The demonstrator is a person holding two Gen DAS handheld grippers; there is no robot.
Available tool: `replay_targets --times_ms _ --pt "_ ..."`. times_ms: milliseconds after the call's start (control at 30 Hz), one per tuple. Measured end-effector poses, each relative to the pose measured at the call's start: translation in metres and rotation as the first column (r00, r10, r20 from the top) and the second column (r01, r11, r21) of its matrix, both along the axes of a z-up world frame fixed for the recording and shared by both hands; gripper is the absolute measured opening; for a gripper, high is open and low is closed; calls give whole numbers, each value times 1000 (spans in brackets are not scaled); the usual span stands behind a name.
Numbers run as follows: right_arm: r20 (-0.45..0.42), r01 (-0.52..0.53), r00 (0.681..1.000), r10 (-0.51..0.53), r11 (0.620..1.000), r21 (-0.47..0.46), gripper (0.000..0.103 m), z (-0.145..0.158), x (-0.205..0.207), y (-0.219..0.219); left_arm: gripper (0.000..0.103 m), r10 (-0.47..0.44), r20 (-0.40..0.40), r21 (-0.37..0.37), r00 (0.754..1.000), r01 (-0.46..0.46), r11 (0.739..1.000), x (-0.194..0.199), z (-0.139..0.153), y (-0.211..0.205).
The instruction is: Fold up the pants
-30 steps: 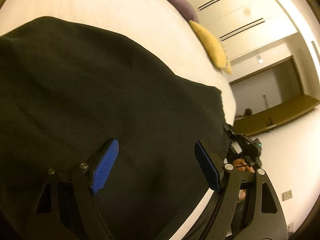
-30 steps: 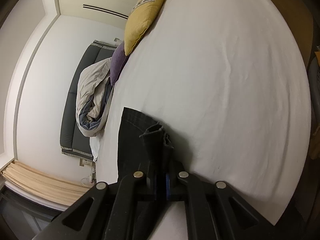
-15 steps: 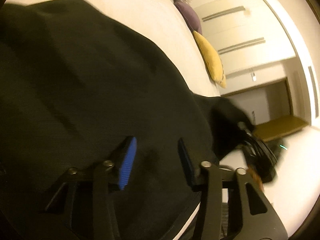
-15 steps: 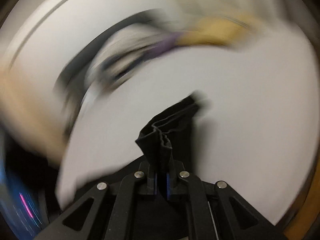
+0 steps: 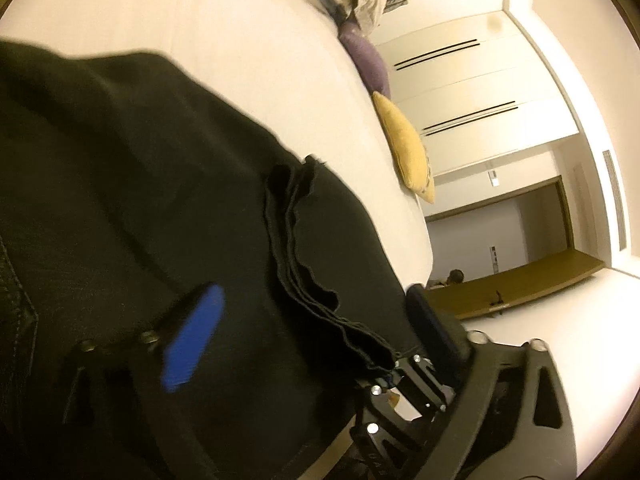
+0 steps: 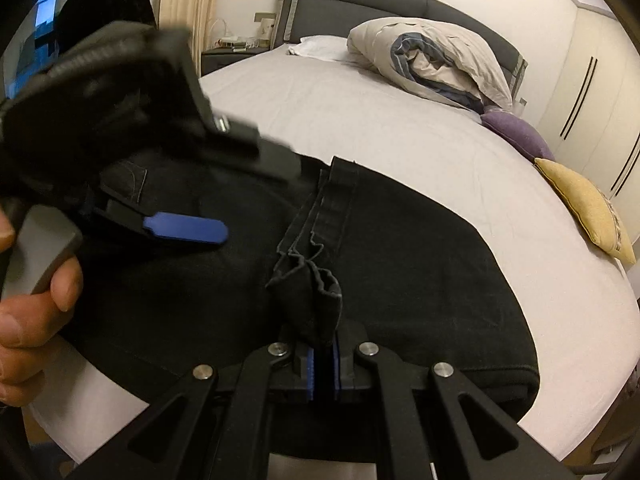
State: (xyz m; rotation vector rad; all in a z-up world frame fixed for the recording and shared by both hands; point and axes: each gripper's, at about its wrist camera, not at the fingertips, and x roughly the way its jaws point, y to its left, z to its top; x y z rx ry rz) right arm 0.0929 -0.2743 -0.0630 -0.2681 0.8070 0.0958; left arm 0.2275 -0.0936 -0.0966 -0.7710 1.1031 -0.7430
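Observation:
Black pants (image 6: pixel 420 256) lie on the white bed (image 6: pixel 400 128), folded over themselves. My right gripper (image 6: pixel 323 364) is shut on the bunched hem end of the pants (image 6: pixel 312 296) and holds it over the lower layer; the hem also shows in the left wrist view (image 5: pixel 316 280). My left gripper (image 5: pixel 312 328) is open above the pants, its blue pads (image 5: pixel 192 336) apart, with the hem between them. In the right wrist view the left gripper (image 6: pixel 184 228) is at the left, held by a hand.
A rolled duvet (image 6: pixel 432 60) lies by the dark headboard (image 6: pixel 360 4). A purple cushion (image 6: pixel 516 136) and a yellow cushion (image 6: pixel 588 208) sit along the bed's right edge. Wardrobe doors (image 5: pixel 472 92) stand beyond. The bed's near edge runs just under my grippers.
My right gripper has swung the hem over onto the pants toward the left gripper. The left gripper has opened wider again and now straddles the hem.

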Motion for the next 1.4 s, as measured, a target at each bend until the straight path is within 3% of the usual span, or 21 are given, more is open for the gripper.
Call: replay_targets --times_ms 100,233,433,500,533,567,767,1033,1400 --pt "34 4 999 -3 1000 -18 7 9 -1 15 102 -7 -27 -6 1000 7 1000 2 3 -2" --pt "89 -15 996 20 998 -61 7 20 -8 26 102 -41 -123 -11 992 40 999 12 -6 -16" --pt "112 -55 992 65 994 -93 7 25 -16 43 98 -73 -156 -10 985 72 997 30 -11 -33" --pt "115 -78 989 89 992 -103 7 25 -16 50 76 -93 -160 2 983 95 996 37 -12 -38" --pt "116 -87 988 100 991 -106 7 27 -19 56 47 -114 -171 -2 979 116 993 38 -15 -42" --pt "118 -102 986 115 989 -109 7 28 -20 63 29 -131 -180 4 975 134 991 40 -17 -43" --pt "102 -192 973 207 971 -146 7 28 -19 102 14 -176 -160 80 971 191 978 47 -16 -23" --pt "70 -261 959 274 954 -151 7 21 -31 143 10 -205 -133 185 970 228 956 52 -7 38" --pt "-41 -285 959 282 949 -132 9 -12 -35 149 12 -218 -134 274 967 248 929 46 -13 53"
